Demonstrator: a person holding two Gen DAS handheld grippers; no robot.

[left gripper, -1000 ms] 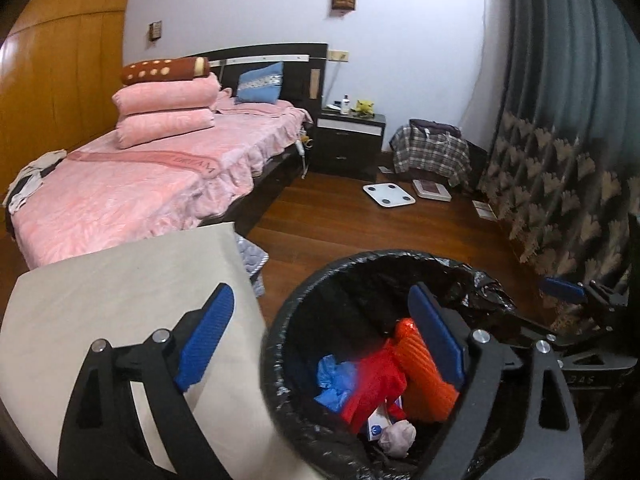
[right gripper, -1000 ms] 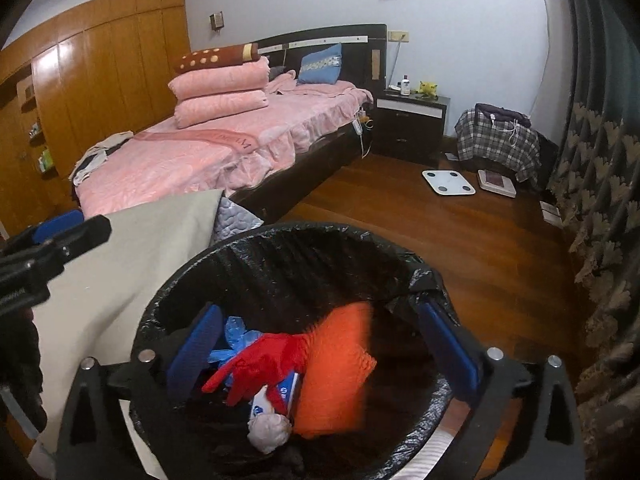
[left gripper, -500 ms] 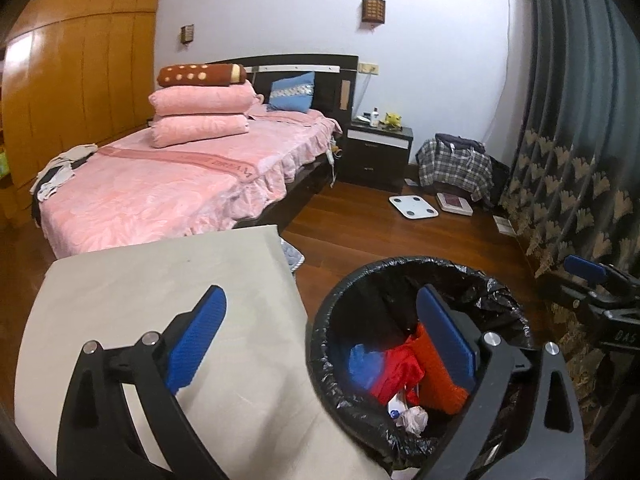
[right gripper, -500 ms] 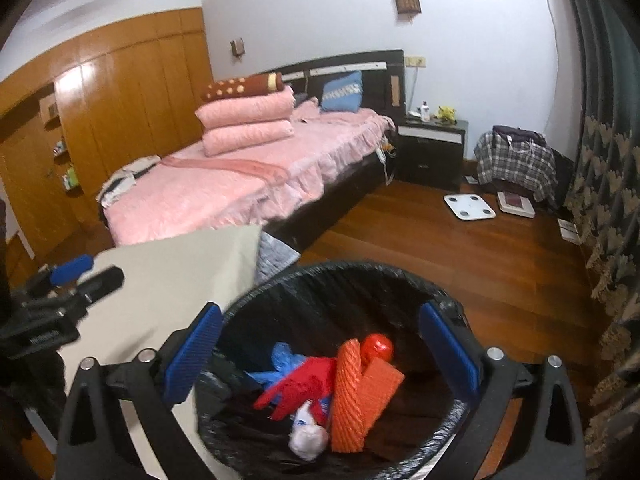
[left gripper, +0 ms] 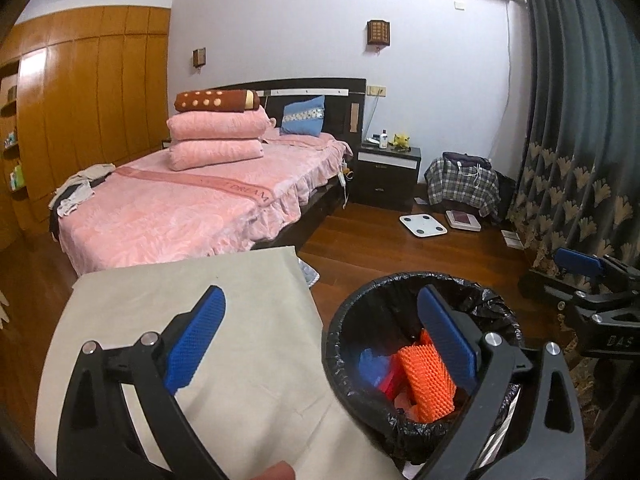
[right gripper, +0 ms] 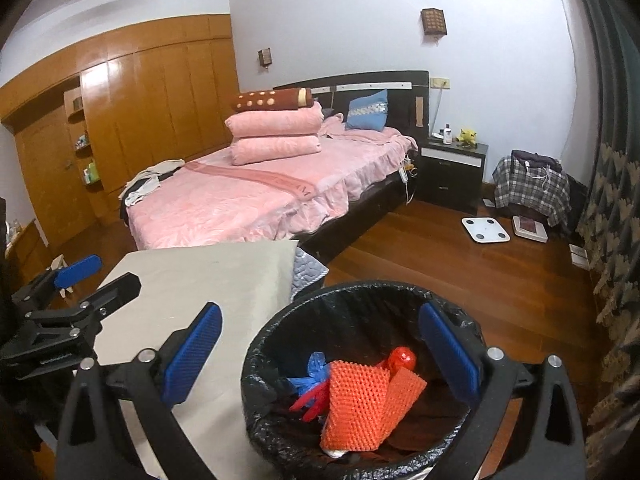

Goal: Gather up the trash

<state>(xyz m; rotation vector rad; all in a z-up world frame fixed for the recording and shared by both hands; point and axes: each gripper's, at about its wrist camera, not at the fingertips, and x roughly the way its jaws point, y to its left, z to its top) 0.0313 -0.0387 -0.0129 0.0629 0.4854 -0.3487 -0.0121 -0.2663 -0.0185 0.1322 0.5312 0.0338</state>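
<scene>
Ribbed orange foam mesh [right gripper: 362,404] fills round black-lined bin [right gripper: 280,444].

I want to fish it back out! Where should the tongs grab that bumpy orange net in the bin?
Probably the top edge of the orange net, coming straight down from above. It leans upright above the other trash, and the black bin walls block any sideways approach.

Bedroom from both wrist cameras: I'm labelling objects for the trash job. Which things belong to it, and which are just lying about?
Part of the job:
- black-lined bin
- orange mesh sleeve in it
- red glove
- blue wrapper
- both open, empty hand-held grippers, left and right

Lying about:
- white scale
- pink folded blankets
- plaid cloth
</scene>
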